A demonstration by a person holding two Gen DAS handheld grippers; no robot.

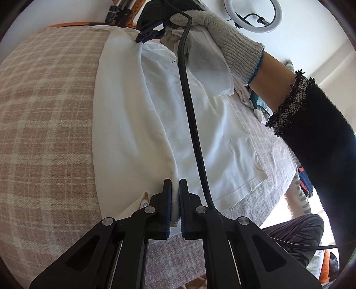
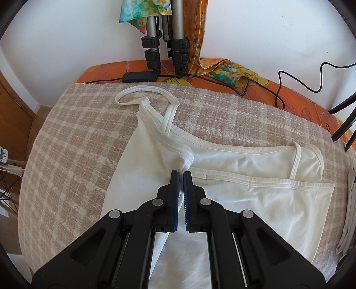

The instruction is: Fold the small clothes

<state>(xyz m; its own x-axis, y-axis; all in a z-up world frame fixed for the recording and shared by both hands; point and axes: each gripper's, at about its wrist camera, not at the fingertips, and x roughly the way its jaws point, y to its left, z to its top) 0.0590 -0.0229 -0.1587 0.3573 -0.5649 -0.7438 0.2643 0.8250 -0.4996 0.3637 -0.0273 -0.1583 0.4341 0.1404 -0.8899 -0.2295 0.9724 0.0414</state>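
Observation:
A white strappy top (image 2: 255, 191) lies on a beige checked blanket (image 2: 66, 155). My right gripper (image 2: 183, 175) is shut on a fold of the top near its neckline, lifting a ridge of fabric. One strap (image 2: 144, 94) loops flat at the far end. In the left wrist view the same white top (image 1: 138, 124) stretches away from me. My left gripper (image 1: 175, 184) is shut on the top's near edge. The right gripper (image 1: 148, 36), held by a gloved hand (image 1: 222, 42), pinches the far end.
Tripod legs (image 2: 164, 42), a black adapter (image 2: 139, 76) and cables lie on the orange cover (image 2: 296, 97) at the back. Colourful scarves (image 2: 227, 69) hang there. A black cable (image 1: 191, 115) crosses the top. A grey mat (image 1: 271, 151) lies to the right. A ring light (image 1: 253, 13) is on the wall.

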